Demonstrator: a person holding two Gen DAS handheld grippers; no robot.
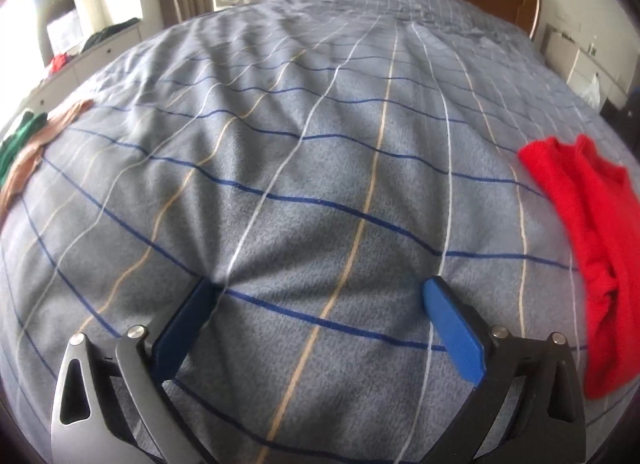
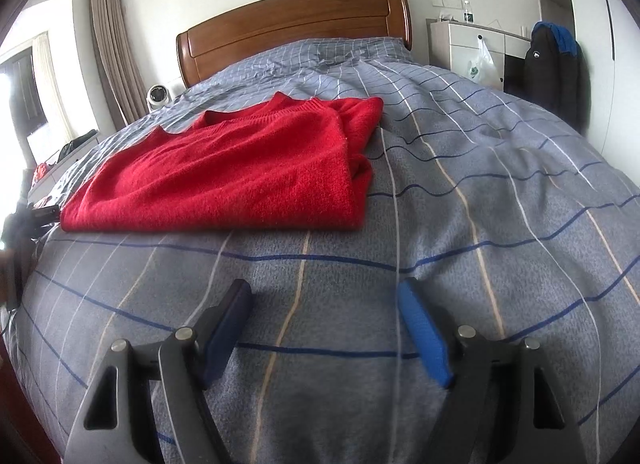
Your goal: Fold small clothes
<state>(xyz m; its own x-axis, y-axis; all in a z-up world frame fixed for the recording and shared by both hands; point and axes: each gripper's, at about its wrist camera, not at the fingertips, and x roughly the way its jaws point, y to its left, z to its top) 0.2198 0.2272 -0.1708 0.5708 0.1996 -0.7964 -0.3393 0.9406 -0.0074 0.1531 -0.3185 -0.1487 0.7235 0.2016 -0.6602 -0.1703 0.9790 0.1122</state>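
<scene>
A red knitted sweater (image 2: 240, 171) lies folded on the grey checked bedspread (image 2: 480, 223), ahead and to the left of my right gripper (image 2: 324, 292). That gripper is open and empty, low over the bedspread, short of the sweater's near edge. In the left wrist view the same sweater (image 1: 592, 232) lies at the far right. My left gripper (image 1: 320, 288) is open and empty, its fingers close above bare bedspread (image 1: 300, 143), well left of the sweater.
A green garment (image 1: 20, 139) and a tan one (image 1: 36, 151) lie at the bed's left edge. A wooden headboard (image 2: 296, 27) stands at the far end. A white cabinet (image 2: 468, 43) and a dark jacket (image 2: 554, 63) are to the right.
</scene>
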